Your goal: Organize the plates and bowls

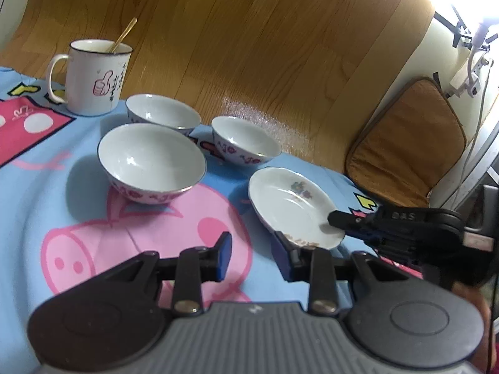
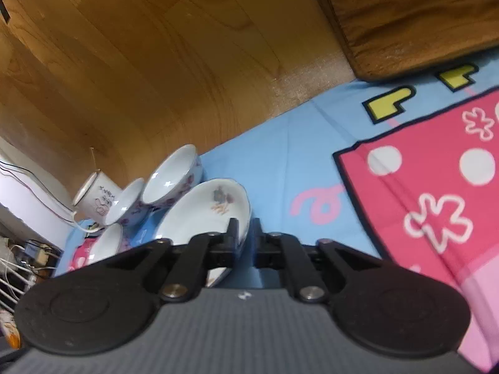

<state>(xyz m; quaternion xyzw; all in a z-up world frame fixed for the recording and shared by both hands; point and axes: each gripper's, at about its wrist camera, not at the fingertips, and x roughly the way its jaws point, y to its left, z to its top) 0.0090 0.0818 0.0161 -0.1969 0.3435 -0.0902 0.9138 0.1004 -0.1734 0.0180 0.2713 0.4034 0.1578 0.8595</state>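
A: Where is the plate and who has it?

B: Lower right of centre in the left wrist view, lying on the cartoon blanket. The right tool comes in from the right edge and is clamped on the plate's near-right rim. The left tool hangs just short of it, its blue pads wide apart and holding nothing.

A: How will it handle?

B: I judge it glazed china: stiff, slick, chippable, moderately heavy. The rim is the only place to pinch, and a one-sided grip will let it tilt, so lift slowly.

A: And the bowls?

B: Three bowls, left of the plate in the middle of the frame, a mug behind them at upper left. Same ware, I think; take each by the lip.

A: What does the right wrist view add?

B: The right tool with one finger inside and one outside the plate edge. The left view alone shows the bowls' spacing.
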